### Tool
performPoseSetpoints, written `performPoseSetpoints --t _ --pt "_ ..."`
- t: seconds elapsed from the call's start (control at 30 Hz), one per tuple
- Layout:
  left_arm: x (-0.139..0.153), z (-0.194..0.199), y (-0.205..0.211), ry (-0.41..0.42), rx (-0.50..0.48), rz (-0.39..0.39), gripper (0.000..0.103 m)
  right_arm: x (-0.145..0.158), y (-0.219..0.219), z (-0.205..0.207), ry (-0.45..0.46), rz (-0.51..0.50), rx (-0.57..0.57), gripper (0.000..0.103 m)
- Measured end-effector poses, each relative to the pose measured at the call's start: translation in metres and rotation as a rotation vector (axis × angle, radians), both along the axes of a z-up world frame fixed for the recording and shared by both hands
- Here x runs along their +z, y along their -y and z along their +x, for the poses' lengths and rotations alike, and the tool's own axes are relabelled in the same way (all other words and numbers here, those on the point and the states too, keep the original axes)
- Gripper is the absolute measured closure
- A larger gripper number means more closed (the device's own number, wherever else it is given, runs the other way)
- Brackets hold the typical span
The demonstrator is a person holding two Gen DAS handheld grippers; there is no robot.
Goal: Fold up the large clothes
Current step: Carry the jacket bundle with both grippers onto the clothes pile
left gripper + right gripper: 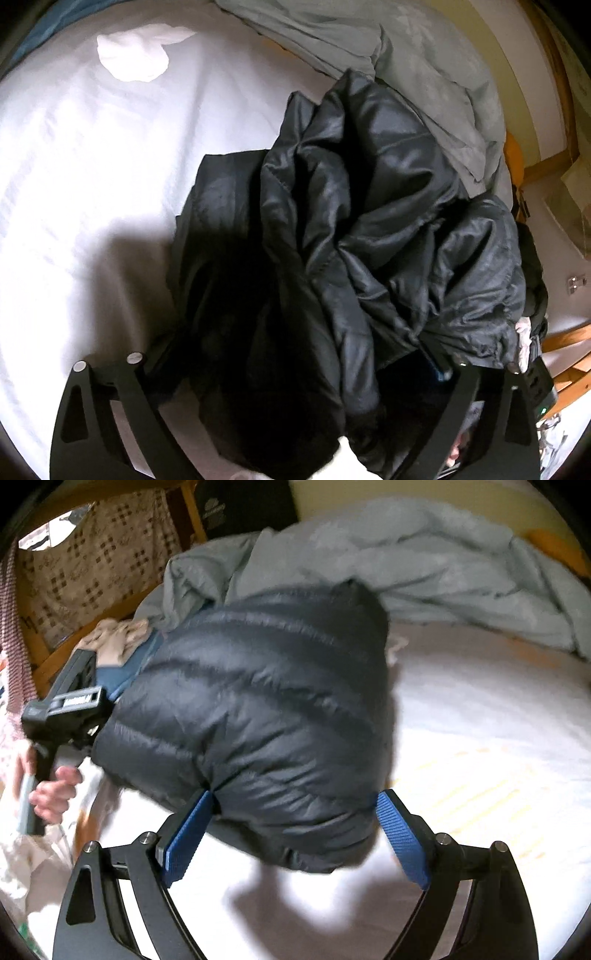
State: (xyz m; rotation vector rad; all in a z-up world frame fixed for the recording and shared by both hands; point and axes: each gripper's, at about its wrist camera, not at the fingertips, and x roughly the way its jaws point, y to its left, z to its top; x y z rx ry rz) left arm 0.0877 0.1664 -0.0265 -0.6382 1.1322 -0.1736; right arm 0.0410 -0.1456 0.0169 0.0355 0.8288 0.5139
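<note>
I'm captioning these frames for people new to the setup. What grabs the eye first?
The black puffer jacket, bunched in a bulky mound on the white bed sheet. The right hand-held gripper has its blue pads clamped on the jacket's near end. Behind lies a rumpled grey duvet.

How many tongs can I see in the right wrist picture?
2. The right tongs at the bottom, closed on the black jacket; the left tongs at the left edge, in a hand, tips hidden.
</note>
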Motion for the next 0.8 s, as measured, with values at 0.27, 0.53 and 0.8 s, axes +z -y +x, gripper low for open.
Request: performPoseSetpoints --t 0.27,0.53,0.8 --pt "0.017 0.007 0.023 0.114 -0.041 0.051 0.059 -0.02 -0.013 0.012 0.099 -0.217 -0.09 0.022" --pt "0.044 0.007 0.042 0.27 -0.082 0.138 0.065 -0.003 -0.012 0.018 0.193 -0.186 -0.154 0.07" --pt "0.092 -0.012 0.089 0.496 -0.2 0.153 0.065 0.055 0.03 -0.02 0.318 -0.239 -0.202 0.069"
